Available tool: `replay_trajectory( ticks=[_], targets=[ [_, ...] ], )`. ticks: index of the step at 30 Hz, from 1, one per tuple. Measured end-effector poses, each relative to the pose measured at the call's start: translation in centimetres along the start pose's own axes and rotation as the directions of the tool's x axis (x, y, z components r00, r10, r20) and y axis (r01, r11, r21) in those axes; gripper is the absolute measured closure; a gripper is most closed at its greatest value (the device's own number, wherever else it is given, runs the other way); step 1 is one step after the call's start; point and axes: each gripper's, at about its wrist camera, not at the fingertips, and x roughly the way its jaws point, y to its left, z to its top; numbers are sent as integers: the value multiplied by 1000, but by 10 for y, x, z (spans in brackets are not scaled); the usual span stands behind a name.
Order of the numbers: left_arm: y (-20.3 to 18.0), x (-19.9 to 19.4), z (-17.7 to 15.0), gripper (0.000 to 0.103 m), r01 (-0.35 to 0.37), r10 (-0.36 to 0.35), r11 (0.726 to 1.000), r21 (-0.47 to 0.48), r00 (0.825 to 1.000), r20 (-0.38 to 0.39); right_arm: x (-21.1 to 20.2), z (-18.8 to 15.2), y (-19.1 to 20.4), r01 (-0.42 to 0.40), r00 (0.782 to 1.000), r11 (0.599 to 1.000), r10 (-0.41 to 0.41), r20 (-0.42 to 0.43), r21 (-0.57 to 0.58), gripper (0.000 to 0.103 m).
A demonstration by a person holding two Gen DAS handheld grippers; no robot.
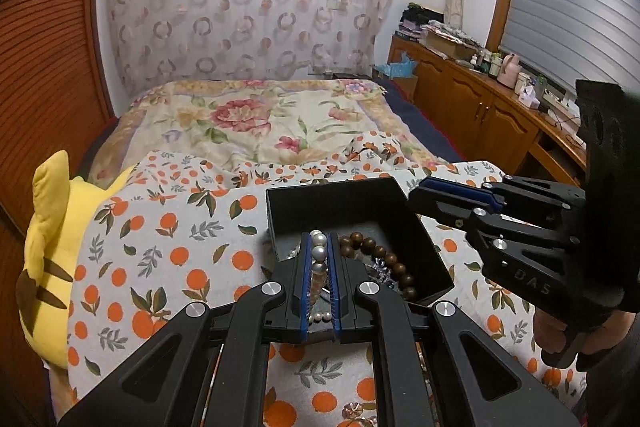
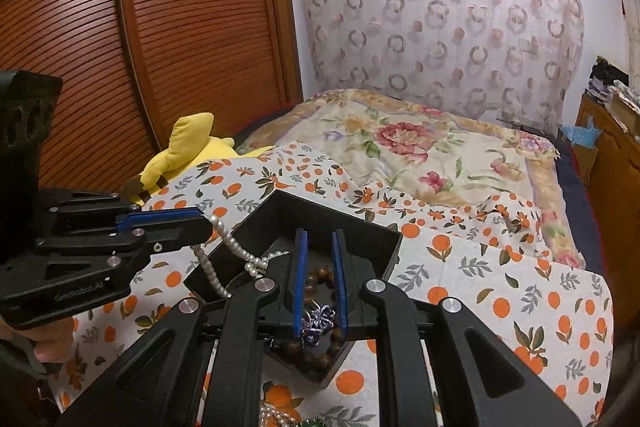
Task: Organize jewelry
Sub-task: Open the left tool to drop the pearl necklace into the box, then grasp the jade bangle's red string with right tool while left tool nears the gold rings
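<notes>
A black open box (image 1: 288, 205) sits on the orange-print cloth; it also shows in the right wrist view (image 2: 360, 233). Inside lie a brown wooden bead bracelet (image 1: 384, 255) and a silver-purple sparkly piece (image 2: 318, 321). My left gripper (image 1: 319, 239) is shut on a white pearl necklace (image 1: 319, 251) and holds it over the box's near left part; the strand hangs from it into the box (image 2: 224, 239). My right gripper (image 2: 320, 239) is open and empty, fingers above the box over the wooden bracelet (image 2: 316, 351). In the left wrist view it (image 1: 424, 193) hovers at the box's right rim.
A yellow plush toy (image 1: 52, 255) lies left of the cloth. More jewelry (image 2: 276, 417) lies on the cloth in front of the box. A floral quilt (image 1: 256, 123) covers the bed beyond. A wooden sideboard (image 1: 480, 95) stands at right, a wooden slatted door (image 2: 160, 47) at left.
</notes>
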Motion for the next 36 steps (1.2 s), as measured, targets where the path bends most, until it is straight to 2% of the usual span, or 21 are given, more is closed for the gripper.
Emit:
replay_trajectory(
  ticks=[9,11,16,19,21,23,27,30,32,36],
  targets=[
    [-5,-4,-5,95,7,-7,1000,10,1000,12,-29,-23,-2,3,1000,1000,-3,12,5,88],
    [-7,-8,-7,82,7,-7,1000,16,1000,17,-35,-30,-2,0,1000,1000,0,6,9,88],
    [-13,-19,-22,75,15,-16,999,35,1000,18,-51,-47,-3,-12,1000,1000,12,8,29,88],
    [-17,-27,-34,64,14,-15,998,61,1000,22,-62,-61,0,-12,1000,999,12,4,37,88],
    [-20,-30,-43,60,18,-19,997,75,1000,16,-69,-70,3,-12,1000,999,12,2,36,88],
    [-21,-32,-51,50,14,-15,996,85,1000,13,-75,-80,7,-22,1000,999,22,-3,34,85],
    [-23,-34,-71,43,24,-23,994,104,1000,-6,-81,-98,16,-39,999,999,39,-26,24,84],
    [-24,-34,-84,36,25,-22,993,114,999,-23,-83,-110,24,-62,997,998,63,-47,24,77],
    [-24,-32,-90,27,20,-16,993,115,999,-33,-83,-118,29,-75,995,997,76,-58,23,76],
    [-25,-27,-105,21,10,-1,991,134,998,-65,-81,-130,40,-100,991,995,101,-89,18,75]
  ],
)
